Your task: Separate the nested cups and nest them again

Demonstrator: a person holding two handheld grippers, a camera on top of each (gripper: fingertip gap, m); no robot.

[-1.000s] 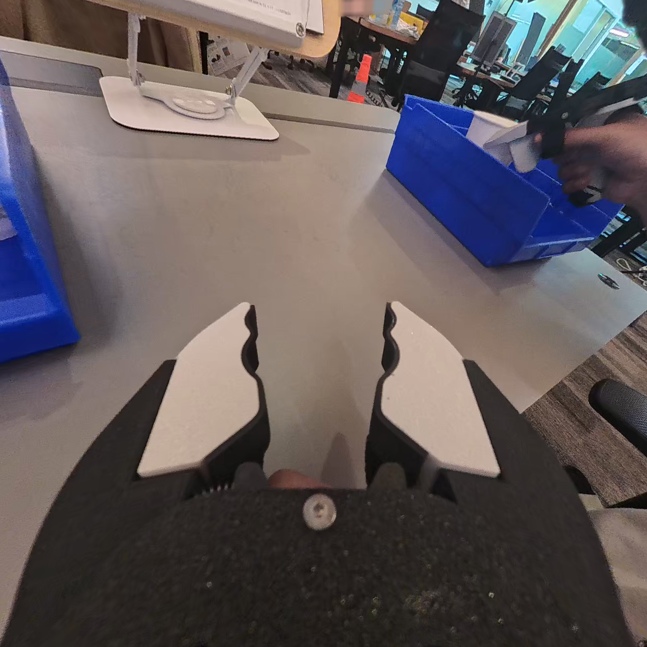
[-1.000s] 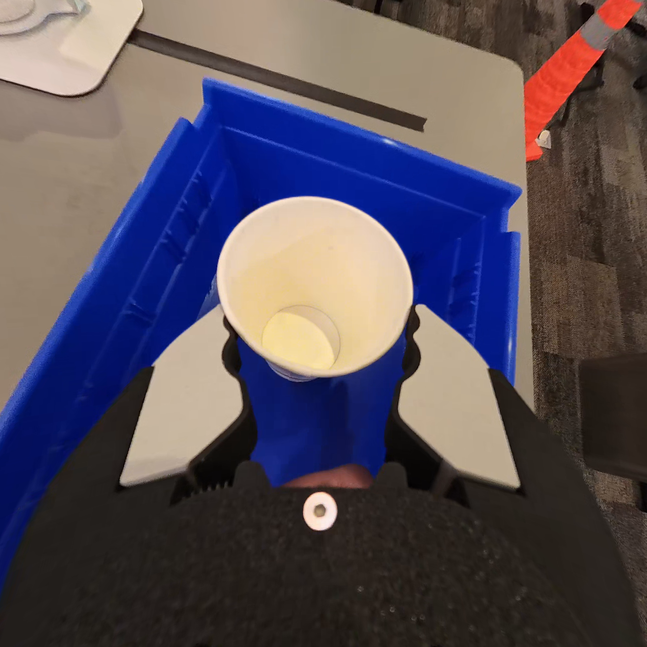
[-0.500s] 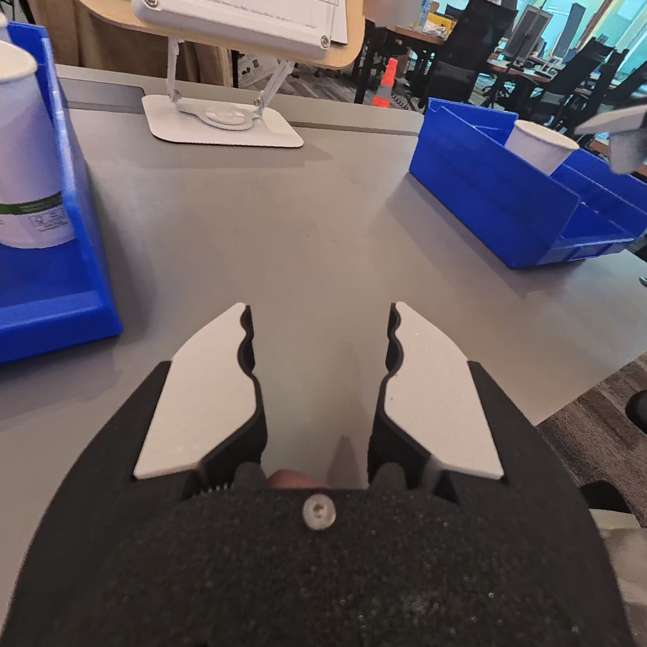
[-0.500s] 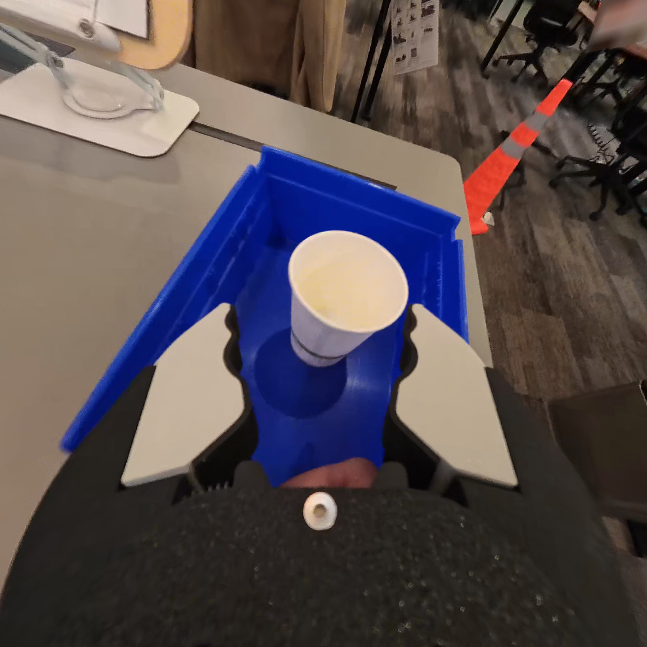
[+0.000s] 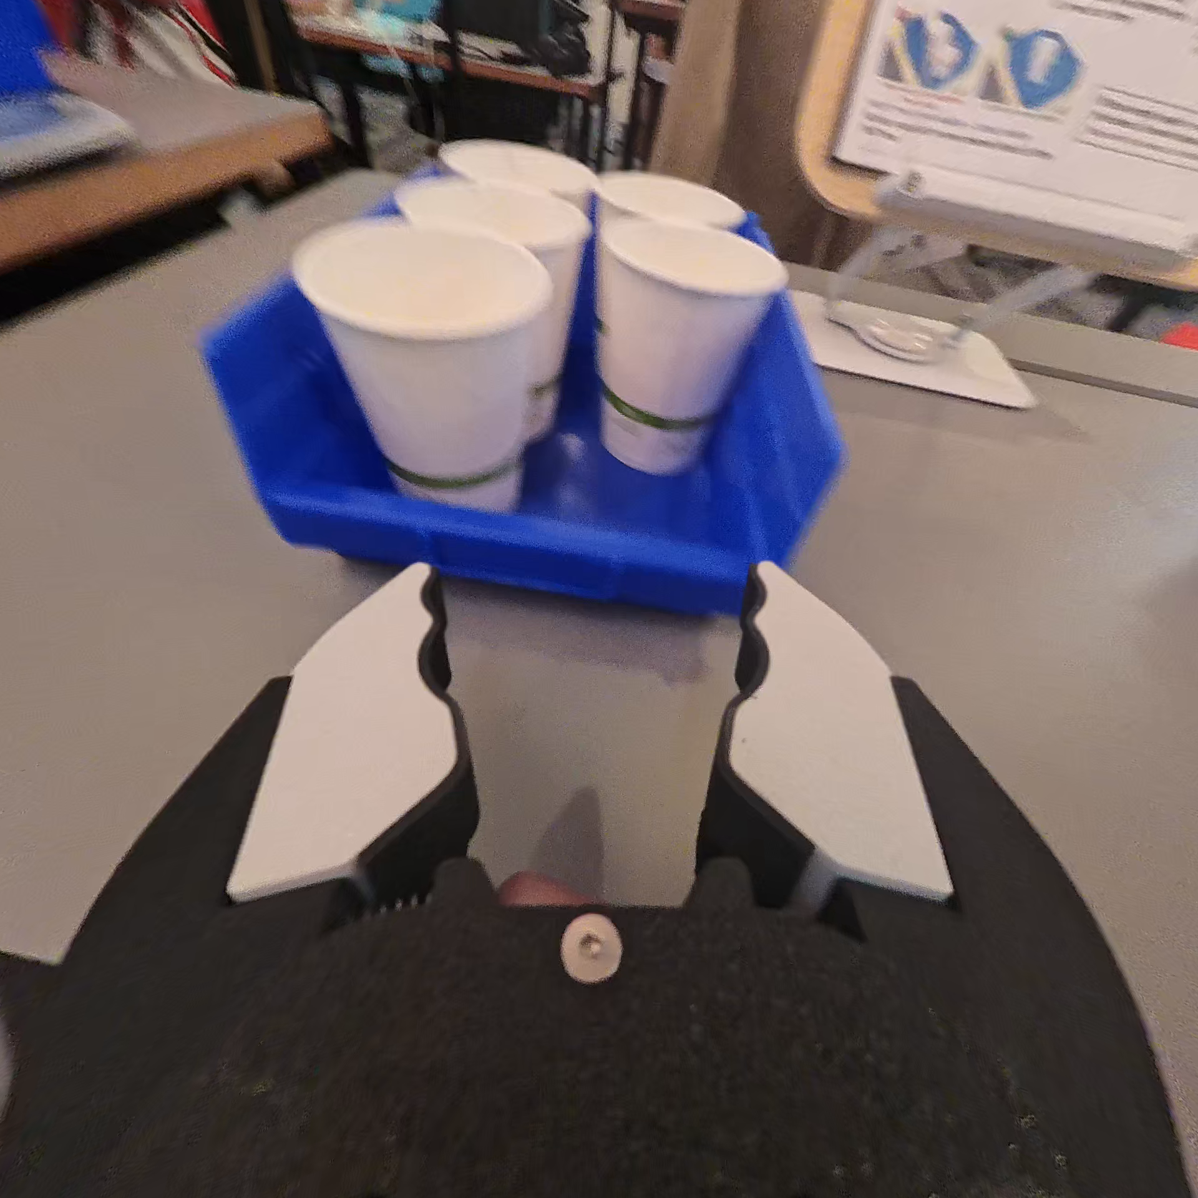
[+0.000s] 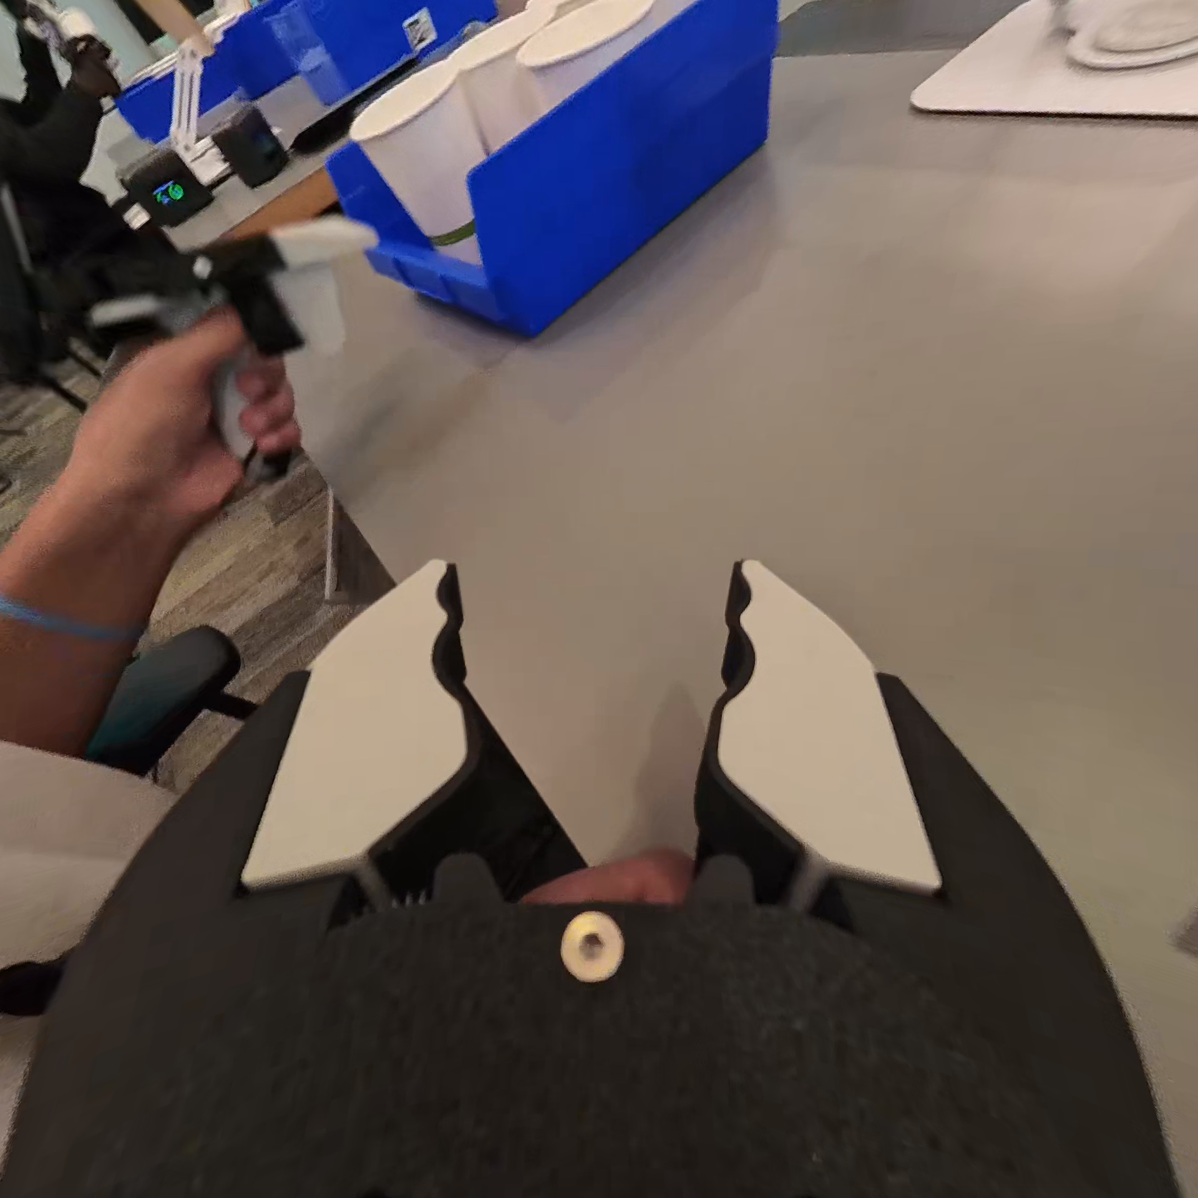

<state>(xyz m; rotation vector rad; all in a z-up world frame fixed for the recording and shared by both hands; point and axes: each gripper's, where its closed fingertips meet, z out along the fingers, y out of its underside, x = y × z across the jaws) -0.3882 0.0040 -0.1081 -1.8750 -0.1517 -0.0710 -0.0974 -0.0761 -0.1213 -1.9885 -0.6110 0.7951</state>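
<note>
Several white paper cups (image 5: 434, 350) with green bands stand upright in a blue bin (image 5: 583, 551) on the grey table. My left gripper (image 5: 590, 583) is open and empty, just in front of the bin's low front wall. My right gripper (image 6: 593, 574) is open and empty over bare table, well short of the same bin (image 6: 616, 188) and its cups (image 6: 415, 155). The left gripper also shows in the right wrist view (image 6: 311, 259), held by a hand at the table's left edge. The view is blurred by motion.
A white stand base (image 5: 920, 356) with a tilted board (image 5: 1037, 91) stands behind the bin to the right. The table's left edge (image 6: 350, 505) drops to the floor, where a chair arm (image 6: 162, 687) shows. Another table with blue bins (image 6: 214, 84) stands farther off.
Both grippers have swung left, away from the right-hand bin with the single cup. The left now faces the bin of several cups; the right has left the single cup and points across the table.
</note>
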